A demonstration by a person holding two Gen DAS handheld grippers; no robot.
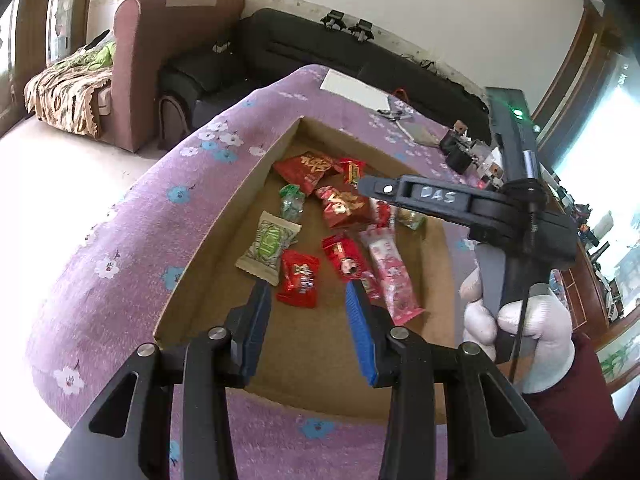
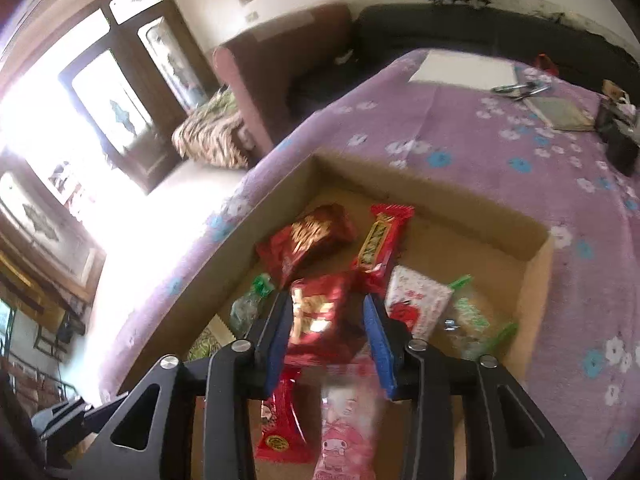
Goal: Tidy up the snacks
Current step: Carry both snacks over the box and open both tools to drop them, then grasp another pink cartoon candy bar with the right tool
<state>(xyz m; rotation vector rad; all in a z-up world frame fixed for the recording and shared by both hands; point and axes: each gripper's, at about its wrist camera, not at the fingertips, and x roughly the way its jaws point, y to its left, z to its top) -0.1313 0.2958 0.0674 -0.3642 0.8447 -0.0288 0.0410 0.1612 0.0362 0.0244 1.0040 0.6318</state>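
A shallow cardboard box (image 1: 224,216) lies on a purple flowered tablecloth and holds several wrapped snacks. My left gripper (image 1: 308,292) is open above the box's near part, over a small red packet (image 1: 299,280); a green-and-beige packet (image 1: 269,246) lies to its left. My right gripper (image 2: 326,304) is open, its jaws either side of a red-and-gold packet (image 2: 316,316) without clear contact. It also shows in the left wrist view (image 1: 432,196), held by a white-gloved hand. A pink character packet (image 2: 344,420) and a red bar (image 2: 380,244) lie nearby.
The box's walls (image 2: 536,268) rise around the snacks. On the tablecloth (image 2: 460,128) behind lie a white sheet (image 2: 464,68), keys (image 2: 520,89) and dark small objects (image 2: 618,136). A maroon armchair (image 1: 140,60) and black sofa (image 1: 320,48) stand beyond the table.
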